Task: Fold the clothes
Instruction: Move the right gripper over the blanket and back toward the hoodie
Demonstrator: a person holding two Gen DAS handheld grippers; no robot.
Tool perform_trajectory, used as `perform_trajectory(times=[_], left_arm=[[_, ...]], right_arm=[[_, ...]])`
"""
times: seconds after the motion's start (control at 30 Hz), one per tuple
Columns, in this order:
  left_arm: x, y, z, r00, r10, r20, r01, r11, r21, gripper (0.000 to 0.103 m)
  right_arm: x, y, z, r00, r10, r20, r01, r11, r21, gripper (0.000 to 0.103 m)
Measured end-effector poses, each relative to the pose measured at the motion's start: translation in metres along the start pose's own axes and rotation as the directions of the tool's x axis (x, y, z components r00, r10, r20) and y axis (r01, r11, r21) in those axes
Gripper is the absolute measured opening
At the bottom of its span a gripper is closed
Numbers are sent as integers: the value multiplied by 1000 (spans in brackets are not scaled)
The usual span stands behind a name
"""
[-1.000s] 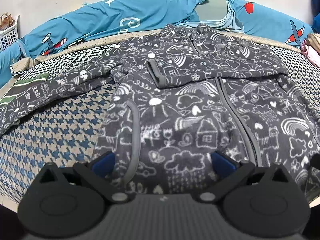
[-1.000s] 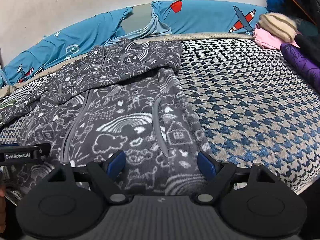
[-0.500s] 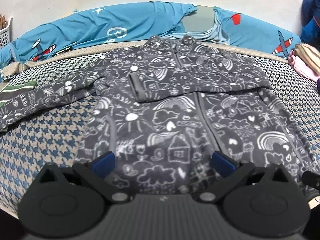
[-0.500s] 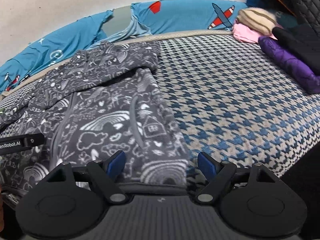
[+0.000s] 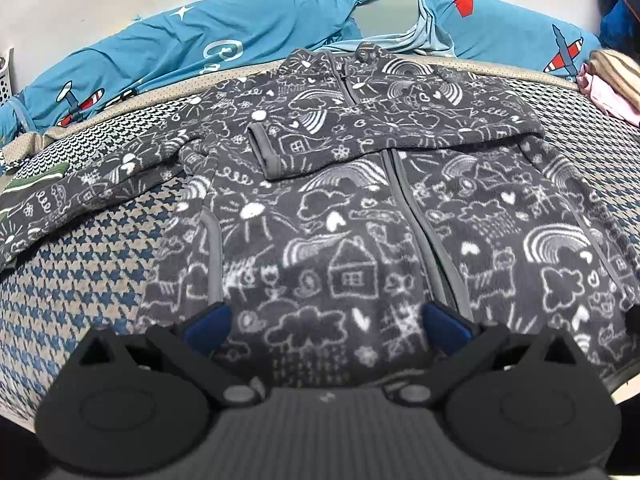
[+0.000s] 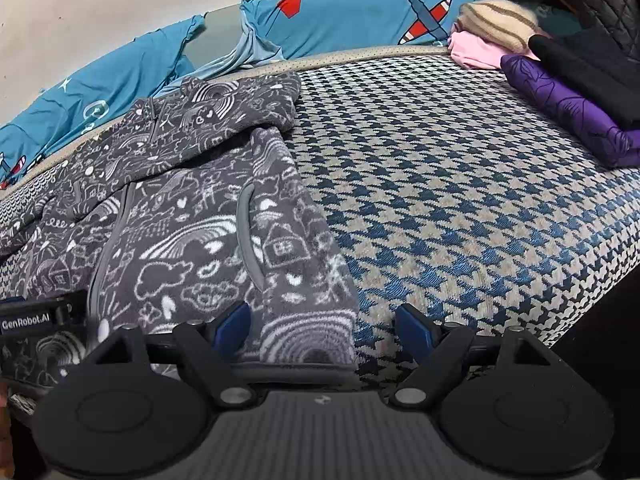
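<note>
Left wrist view shows the whole grey doodle-print fleece jacket (image 5: pixel 352 208) lying front-up on the houndstooth bed cover (image 5: pixel 92 256), one sleeve folded across its chest, the other stretched sideways. The left gripper (image 5: pixel 326 322) hangs over its hem, jaws apart, empty. Only the right wrist view shows the right gripper (image 6: pixel 322 326), spread over the hem corner, and the folded clothes pile (image 6: pixel 560 80).

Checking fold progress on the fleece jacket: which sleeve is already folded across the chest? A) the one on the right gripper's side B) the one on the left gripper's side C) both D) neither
A: the right-side sleeve lies across the jacket chest, its cuff mid-chest, while the other sleeve is spread out on the bedspread.
</note>
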State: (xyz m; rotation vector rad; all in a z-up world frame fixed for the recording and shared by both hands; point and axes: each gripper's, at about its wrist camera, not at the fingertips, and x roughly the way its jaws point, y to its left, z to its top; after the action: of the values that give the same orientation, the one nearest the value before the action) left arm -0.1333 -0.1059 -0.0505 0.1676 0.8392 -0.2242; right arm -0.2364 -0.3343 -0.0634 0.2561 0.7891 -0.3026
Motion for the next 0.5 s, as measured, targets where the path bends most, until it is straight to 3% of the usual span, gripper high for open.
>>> perform_trajectory(times=[0.3,0.5], left_arm=[[-2,4,2,1000,-14,-12,13,1000,-21,103],[-3,11,8,1000,-30,7,31,997,-71,103]], right_arm=[[-7,-2,15,998,13,62,-14,1000,1,79],[2,-2,31,997,45,59,-45,999,-4,79]])
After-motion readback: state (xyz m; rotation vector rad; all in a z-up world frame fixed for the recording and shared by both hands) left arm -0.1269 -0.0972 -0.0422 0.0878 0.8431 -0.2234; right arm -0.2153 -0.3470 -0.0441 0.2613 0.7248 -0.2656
